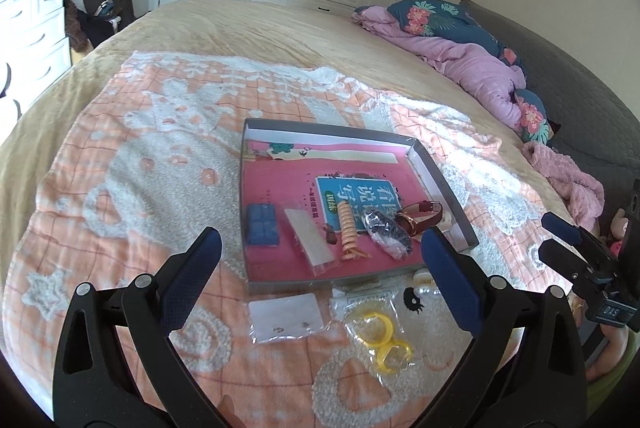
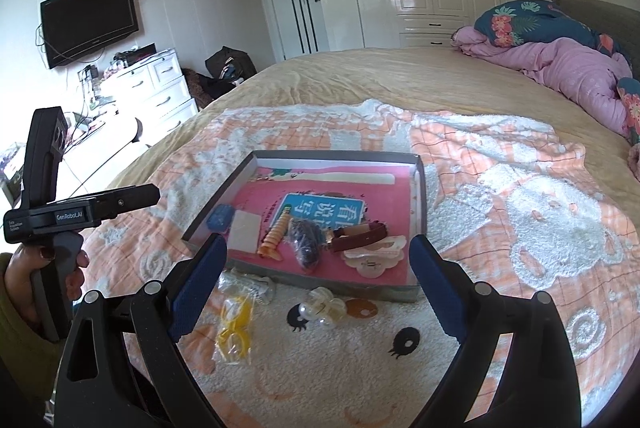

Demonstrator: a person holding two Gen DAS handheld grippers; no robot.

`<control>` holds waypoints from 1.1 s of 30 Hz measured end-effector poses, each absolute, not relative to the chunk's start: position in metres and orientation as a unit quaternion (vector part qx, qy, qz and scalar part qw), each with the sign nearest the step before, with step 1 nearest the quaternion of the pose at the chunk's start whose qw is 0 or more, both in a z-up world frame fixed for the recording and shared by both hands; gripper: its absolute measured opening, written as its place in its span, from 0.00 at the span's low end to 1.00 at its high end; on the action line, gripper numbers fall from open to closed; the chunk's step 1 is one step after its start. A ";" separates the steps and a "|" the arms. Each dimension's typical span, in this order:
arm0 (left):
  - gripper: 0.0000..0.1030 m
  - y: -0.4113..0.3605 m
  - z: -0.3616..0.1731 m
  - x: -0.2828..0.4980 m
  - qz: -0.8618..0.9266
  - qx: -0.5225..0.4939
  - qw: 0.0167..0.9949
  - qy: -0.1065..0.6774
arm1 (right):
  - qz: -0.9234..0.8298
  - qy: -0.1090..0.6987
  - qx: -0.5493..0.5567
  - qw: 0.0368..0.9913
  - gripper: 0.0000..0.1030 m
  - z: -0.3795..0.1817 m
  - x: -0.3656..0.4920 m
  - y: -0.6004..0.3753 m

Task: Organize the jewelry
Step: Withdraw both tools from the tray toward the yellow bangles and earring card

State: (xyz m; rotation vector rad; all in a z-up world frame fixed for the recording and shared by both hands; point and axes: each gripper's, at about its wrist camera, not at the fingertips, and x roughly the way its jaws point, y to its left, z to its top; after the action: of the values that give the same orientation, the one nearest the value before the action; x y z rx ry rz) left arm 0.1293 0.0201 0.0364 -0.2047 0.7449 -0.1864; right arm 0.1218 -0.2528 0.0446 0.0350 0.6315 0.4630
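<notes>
Lying on the bed blanket just below the box (image 1: 444,184), the bag of yellow rings (image 1: 380,336) sits low in the frame between the wide-open fingers of the left hand-held gripper (image 1: 320,276), nearer than the open, empty right hand-held gripper (image 2: 316,276).

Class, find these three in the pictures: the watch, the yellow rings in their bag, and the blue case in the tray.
watch (image 1: 420,216): left wrist view, on the brown strap.
yellow rings (image 1: 378,324): left wrist view, on the upper ring's band.
blue case (image 1: 262,224): left wrist view, on the middle of its lid.
</notes>
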 end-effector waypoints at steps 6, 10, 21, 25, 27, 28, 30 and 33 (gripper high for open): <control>0.91 0.028 0.032 0.121 -0.083 -0.100 0.921 0.368 | 0.243 0.315 0.007 0.918 0.89 0.040 0.114 -0.237; 0.91 0.031 0.029 0.116 -0.077 -0.097 0.920 0.372 | 0.255 0.322 0.004 0.912 0.89 0.036 0.111 -0.228; 0.91 0.043 0.015 0.106 -0.062 -0.098 0.915 0.385 | 0.279 0.345 -0.015 0.896 0.89 0.020 0.107 -0.202; 0.91 0.046 0.008 0.105 -0.056 -0.095 0.913 0.392 | 0.286 0.358 -0.021 0.889 0.89 0.010 0.108 -0.193; 0.91 0.048 0.004 0.104 -0.055 -0.095 0.912 0.396 | 0.288 0.364 -0.022 0.885 0.89 0.005 0.107 -0.189; 0.91 0.049 0.002 0.103 -0.053 -0.095 0.910 0.399 | 0.291 0.367 -0.023 0.883 0.89 0.003 0.107 -0.186; 0.91 0.051 -0.002 0.104 -0.051 -0.096 0.909 0.404 | 0.294 0.373 -0.027 0.880 0.89 -0.002 0.107 -0.181; 0.91 0.054 -0.008 0.102 -0.048 -0.098 0.906 0.410 | 0.298 0.382 -0.033 0.874 0.89 -0.012 0.107 -0.174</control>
State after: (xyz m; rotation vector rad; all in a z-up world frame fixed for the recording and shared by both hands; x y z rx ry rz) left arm 0.1016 0.0542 -0.0075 -0.2034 0.8464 -0.0991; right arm 0.1070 -0.1742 -0.0115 -0.0686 0.7986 0.6234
